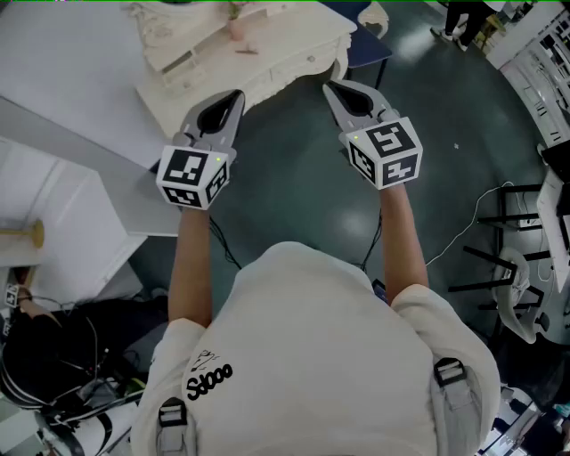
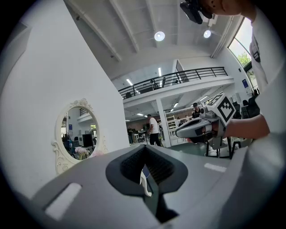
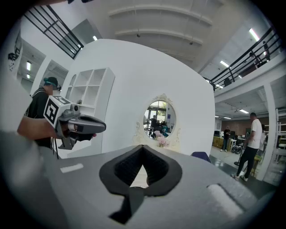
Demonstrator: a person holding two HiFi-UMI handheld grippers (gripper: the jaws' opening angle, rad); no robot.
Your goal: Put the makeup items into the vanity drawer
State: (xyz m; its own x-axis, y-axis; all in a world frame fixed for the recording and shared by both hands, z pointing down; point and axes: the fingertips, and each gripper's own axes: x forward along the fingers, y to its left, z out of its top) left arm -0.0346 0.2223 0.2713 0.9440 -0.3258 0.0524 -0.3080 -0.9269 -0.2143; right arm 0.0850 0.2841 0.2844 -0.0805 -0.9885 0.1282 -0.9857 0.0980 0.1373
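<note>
A cream, ornate vanity (image 1: 267, 62) stands at the top of the head view, with a small pink item (image 1: 236, 27) and a thin stick-like item (image 1: 248, 51) on its top. No drawer shows as open. My left gripper (image 1: 233, 94) is held level in front of the vanity's left part, jaws together and empty. My right gripper (image 1: 330, 86) hovers beside it near the vanity's right corner, also shut and empty. The vanity's oval mirror (image 2: 77, 134) shows in the left gripper view, and the same mirror (image 3: 158, 118) with pink flowers (image 3: 161, 141) in the right gripper view.
A white partition wall (image 1: 62, 80) and a white shelf unit (image 3: 91, 89) stand to the left. A blue chair (image 1: 367, 46) sits behind the vanity's right end. Cables (image 1: 481, 214) and a white chair (image 1: 525, 298) lie on the dark floor at right. People walk in the background (image 3: 248, 143).
</note>
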